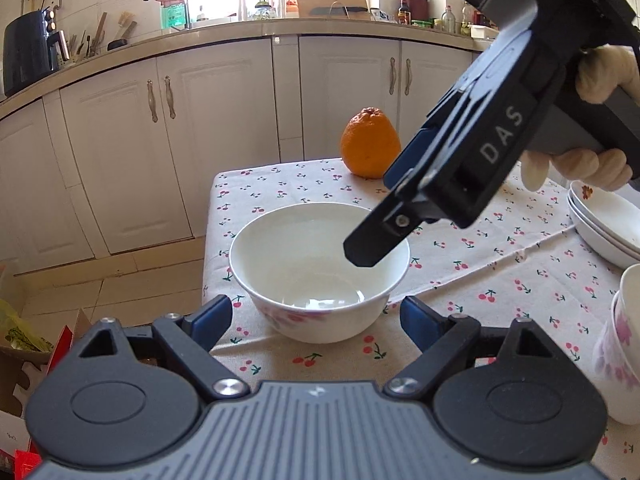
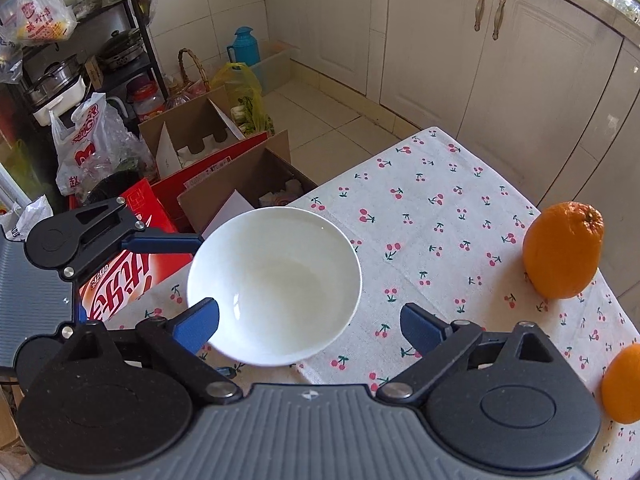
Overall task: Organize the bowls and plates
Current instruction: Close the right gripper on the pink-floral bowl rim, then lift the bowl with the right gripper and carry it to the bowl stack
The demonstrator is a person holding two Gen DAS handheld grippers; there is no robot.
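A white bowl [image 1: 320,268] with pink flowers on its side stands near the left edge of the cherry-print tablecloth [image 1: 480,264]. My left gripper [image 1: 316,316] is open, its blue pads flanking the bowl's near side with a small gap showing on each side. My right gripper [image 1: 376,220] reaches down from the upper right, one black fingertip over the bowl's right rim. In the right wrist view the same bowl [image 2: 276,284] lies ahead of my open right gripper [image 2: 310,328]. There its left pad overlaps the near rim and its right pad hangs over the cloth. One finger [image 2: 168,242] of the left gripper touches or nearly touches the bowl's left rim.
Stacked white dishes [image 1: 604,224] and a white flowered cup [image 1: 624,344] sit at the table's right. An orange [image 2: 562,250] stands behind the bowl and another [image 2: 622,384] sits at the right edge. Cardboard boxes [image 2: 224,168] and bags crowd the floor beside the table edge.
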